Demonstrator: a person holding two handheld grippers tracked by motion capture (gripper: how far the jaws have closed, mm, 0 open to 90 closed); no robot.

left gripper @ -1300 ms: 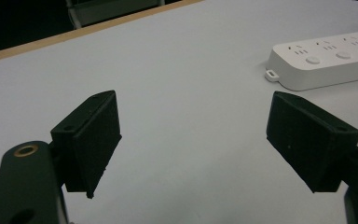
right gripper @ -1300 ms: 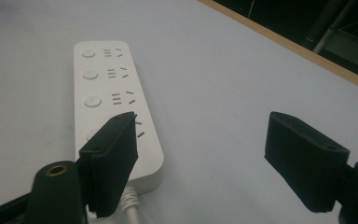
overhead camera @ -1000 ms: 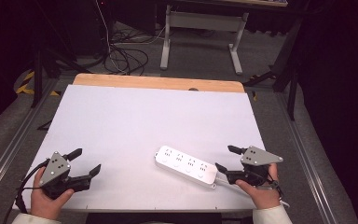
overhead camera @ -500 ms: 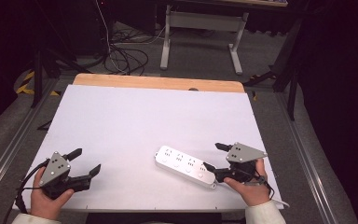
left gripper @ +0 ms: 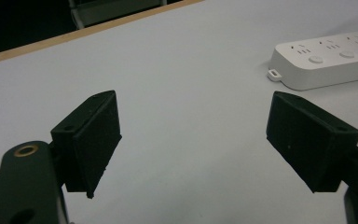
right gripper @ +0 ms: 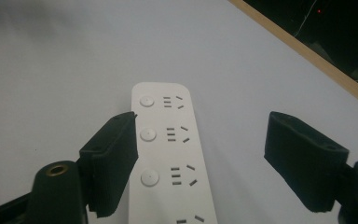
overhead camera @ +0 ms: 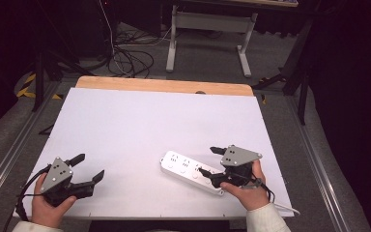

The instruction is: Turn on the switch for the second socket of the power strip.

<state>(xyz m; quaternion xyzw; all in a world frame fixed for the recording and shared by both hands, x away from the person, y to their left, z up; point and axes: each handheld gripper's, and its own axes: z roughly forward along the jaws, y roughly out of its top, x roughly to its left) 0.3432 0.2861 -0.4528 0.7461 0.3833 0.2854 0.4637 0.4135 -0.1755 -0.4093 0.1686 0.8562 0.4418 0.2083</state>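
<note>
A white power strip [overhead camera: 189,170] with several sockets and round buttons lies on the white table, right of centre near the front edge. My right gripper [overhead camera: 208,160] hovers open over its near end; in the right gripper view the power strip [right gripper: 168,149] runs between the two jaws, closer to the left one. My left gripper [overhead camera: 89,167] rests open at the table's front left, held in a hand, nothing between its jaws. Off to the right in the left gripper view lies the power strip [left gripper: 326,58].
The white table top [overhead camera: 145,125] has a wooden strip [overhead camera: 164,86] along its far edge. A white cable [overhead camera: 285,209] leaves the strip's near end toward the front right. Cables and a desk frame [overhead camera: 207,29] are on the floor beyond.
My right gripper has moved left and forward, from beside the strip's near end to over it. The left gripper has stayed in place.
</note>
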